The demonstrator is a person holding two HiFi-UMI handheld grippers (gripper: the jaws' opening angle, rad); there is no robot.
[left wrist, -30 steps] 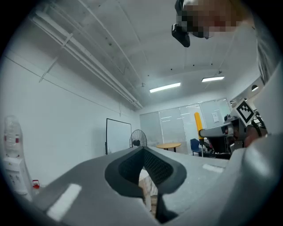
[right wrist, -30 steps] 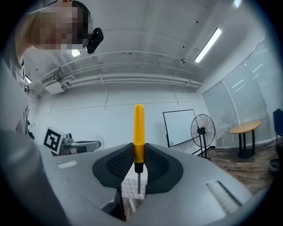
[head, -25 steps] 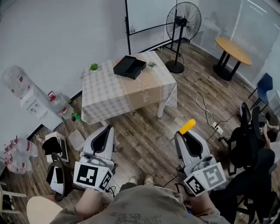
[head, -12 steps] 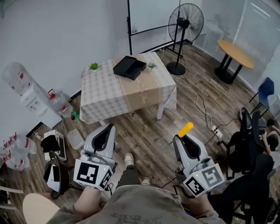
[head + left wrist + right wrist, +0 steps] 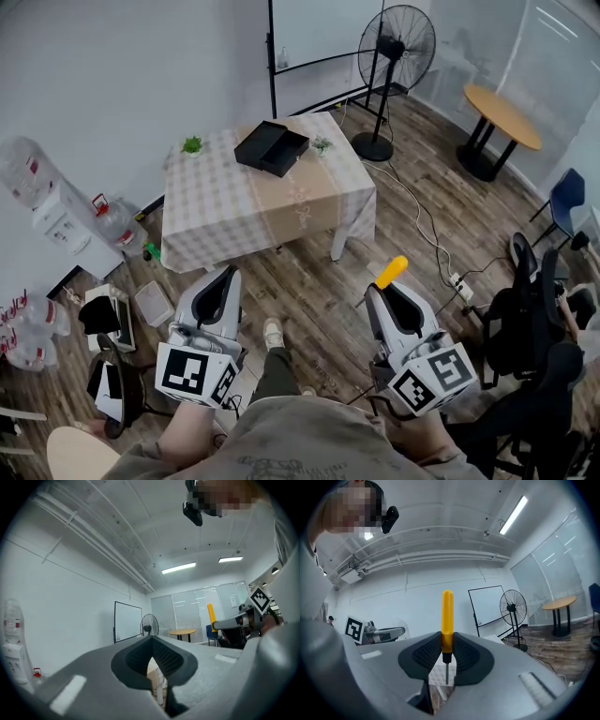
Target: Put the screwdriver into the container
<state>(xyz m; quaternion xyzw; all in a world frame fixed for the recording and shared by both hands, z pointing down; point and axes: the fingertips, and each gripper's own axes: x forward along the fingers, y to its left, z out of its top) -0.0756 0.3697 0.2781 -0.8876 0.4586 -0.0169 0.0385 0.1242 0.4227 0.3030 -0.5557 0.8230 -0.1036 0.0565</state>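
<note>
We see the table (image 5: 234,211), draped in a checked cloth, in the upper middle of the head view, standing on a wooden floor (image 5: 319,272). The black container (image 5: 272,148), a shallow open box, sits on the table's far part, toward the top of the frame, with a small green plant (image 5: 191,144) to its left.

Below the table, our two grippers hang over the floor. The left gripper (image 5: 228,273), at lower left, has its pads drawn together at the tips with nothing between them. Its own view shows only a thin slit lower down.

The right gripper (image 5: 381,290), at lower right, is clamped on the screwdriver (image 5: 391,272). In the right gripper view the dark pads press on the lower end of the yellow handle from both sides. The handle rises above them and the thin metal shaft hangs below.

The screwdriver is well apart from the container, which lies up and to the left of it in the head view. The near half of the table and a strip of floor lie between them.
</note>
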